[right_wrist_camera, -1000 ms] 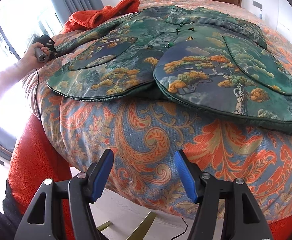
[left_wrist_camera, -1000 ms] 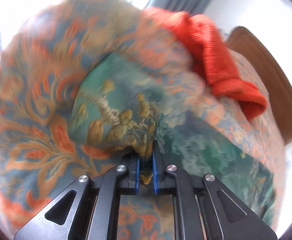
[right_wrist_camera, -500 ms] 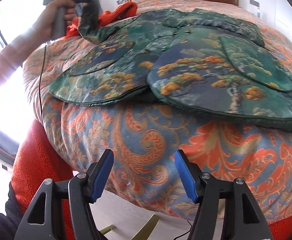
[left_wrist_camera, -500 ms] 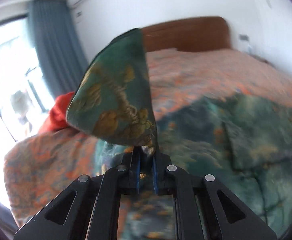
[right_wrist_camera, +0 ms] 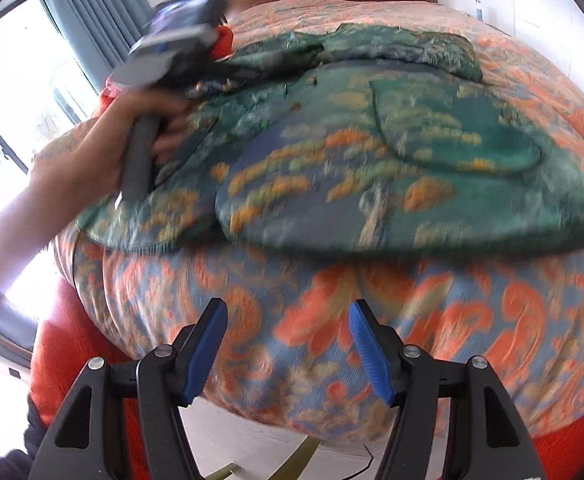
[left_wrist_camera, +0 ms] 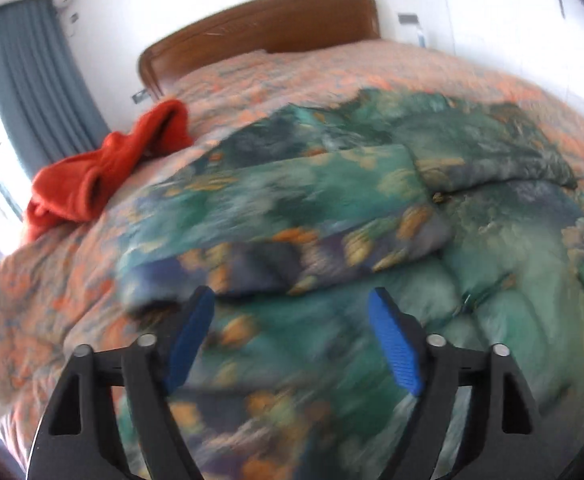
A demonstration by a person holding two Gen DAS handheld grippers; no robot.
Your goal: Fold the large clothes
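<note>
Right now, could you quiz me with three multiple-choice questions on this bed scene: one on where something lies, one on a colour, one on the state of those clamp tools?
1. Where does the orange-red cloth lie?
A. On the floor
B. On the bed, towards the curtain
C. On the green jacket

2. What colour are the pads on the fingers?
A. Blue
B. Yellow
C. White

3. How is the left gripper?
A. Clamped on the sleeve
B. Open, nothing between its fingers
C. Holding the cloth

Answers: 1 B, it sits on the bedspread on the window side. 2 A, blue pads show in both views. 3 B, its jaws have just been opening and the sleeve lies folded across the jacket.
</note>
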